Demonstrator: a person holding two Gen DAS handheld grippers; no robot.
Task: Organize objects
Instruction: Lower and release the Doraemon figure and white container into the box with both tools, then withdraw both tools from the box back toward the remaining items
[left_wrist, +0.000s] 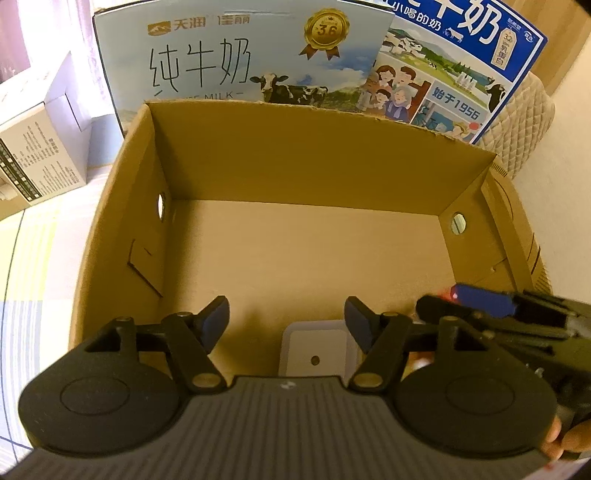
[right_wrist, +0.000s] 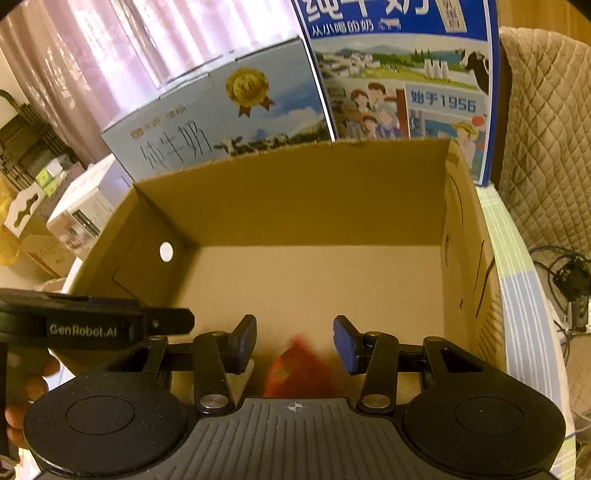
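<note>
An open brown cardboard box (left_wrist: 295, 155) fills both views, its floor mostly bare. A small white-and-grey flat object (left_wrist: 316, 354) with a round hole lies on the box floor near the front wall, just below my left gripper (left_wrist: 286, 314). That gripper is open and its blue pads touch nothing. My right gripper (right_wrist: 295, 328) is also open. A blurred red object (right_wrist: 299, 365) shows between and below its fingers, clear of both pads. In the left wrist view the right gripper (left_wrist: 443, 302) reaches in from the right. In the right wrist view the left gripper (right_wrist: 110, 325) comes in from the left.
Two printed milk cartons (left_wrist: 240, 59) (right_wrist: 402, 81) stand behind the box's far wall. A white box (left_wrist: 37, 155) sits to the left on the striped cloth. A quilted chair back (right_wrist: 546, 140) and cables (right_wrist: 569, 280) are at the right.
</note>
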